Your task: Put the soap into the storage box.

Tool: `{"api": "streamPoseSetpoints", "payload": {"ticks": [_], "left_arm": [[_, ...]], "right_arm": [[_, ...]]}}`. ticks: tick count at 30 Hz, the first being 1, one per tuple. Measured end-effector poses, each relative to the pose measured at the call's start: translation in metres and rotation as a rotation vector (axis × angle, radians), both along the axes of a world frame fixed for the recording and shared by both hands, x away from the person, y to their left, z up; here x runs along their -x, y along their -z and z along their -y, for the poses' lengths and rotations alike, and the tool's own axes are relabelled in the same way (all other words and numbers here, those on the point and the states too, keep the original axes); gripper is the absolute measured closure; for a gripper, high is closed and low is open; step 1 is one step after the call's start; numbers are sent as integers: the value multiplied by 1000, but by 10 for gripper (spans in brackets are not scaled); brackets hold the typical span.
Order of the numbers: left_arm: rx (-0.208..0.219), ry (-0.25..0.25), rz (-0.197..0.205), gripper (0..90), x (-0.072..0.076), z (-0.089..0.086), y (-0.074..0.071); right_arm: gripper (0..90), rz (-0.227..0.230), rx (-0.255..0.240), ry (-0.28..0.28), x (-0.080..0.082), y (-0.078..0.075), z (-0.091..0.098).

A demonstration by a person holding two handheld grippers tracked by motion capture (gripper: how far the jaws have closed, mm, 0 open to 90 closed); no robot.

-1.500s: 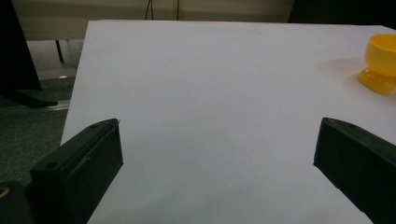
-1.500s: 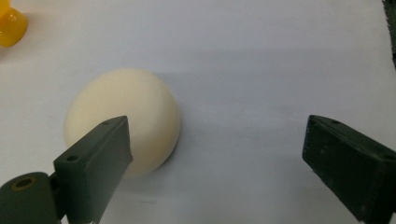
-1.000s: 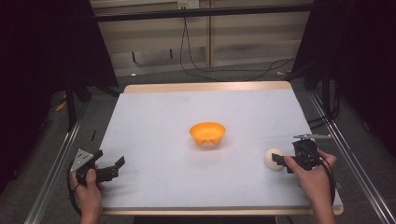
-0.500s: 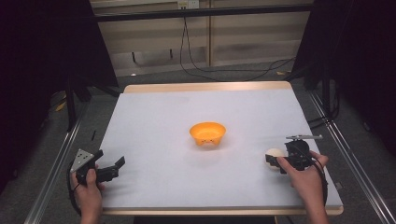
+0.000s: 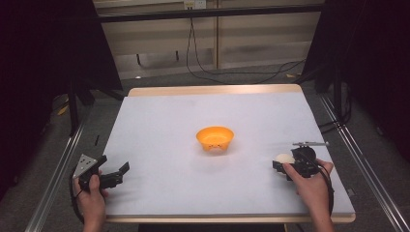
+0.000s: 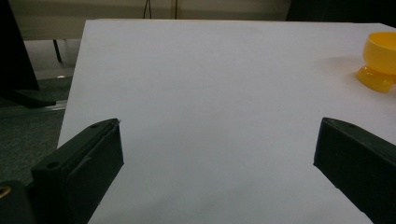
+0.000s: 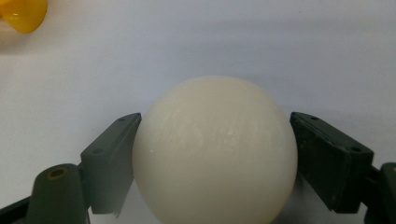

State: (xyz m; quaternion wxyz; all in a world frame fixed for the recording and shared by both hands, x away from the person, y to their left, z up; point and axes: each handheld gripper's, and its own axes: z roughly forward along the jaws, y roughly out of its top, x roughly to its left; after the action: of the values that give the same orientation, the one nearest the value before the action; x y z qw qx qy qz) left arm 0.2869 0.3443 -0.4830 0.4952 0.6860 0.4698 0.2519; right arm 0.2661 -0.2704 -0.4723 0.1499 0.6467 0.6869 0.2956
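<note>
High view, left to right: the left gripper (image 5: 118, 173) rests at the table's (image 5: 159, 125) near-left edge, jaws spread wide with bare tabletop between them. An orange bowl (image 5: 215, 137) stands mid-table; its inside is hard to make out. Near the right edge, the right gripper (image 5: 279, 164) has just been closing, its jaws against both sides of a cream ball (image 7: 215, 149), largely hidden behind the gripper body.
</note>
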Motion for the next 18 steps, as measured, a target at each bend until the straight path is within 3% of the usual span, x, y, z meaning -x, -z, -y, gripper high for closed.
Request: {"api": "streamPoseSetpoints", "payload": {"ticks": [5, 12, 18], "left_arm": [[-1, -1, 0, 13, 0, 0, 0], [1, -1, 4, 14, 1, 0, 0], [2, -3, 11, 15, 1, 0, 0]], "right_arm": [[229, 5, -9, -13, 1, -1, 0], [232, 8, 37, -33, 2, -4, -4], [232, 9, 32, -36, 3, -9, -7]]}}
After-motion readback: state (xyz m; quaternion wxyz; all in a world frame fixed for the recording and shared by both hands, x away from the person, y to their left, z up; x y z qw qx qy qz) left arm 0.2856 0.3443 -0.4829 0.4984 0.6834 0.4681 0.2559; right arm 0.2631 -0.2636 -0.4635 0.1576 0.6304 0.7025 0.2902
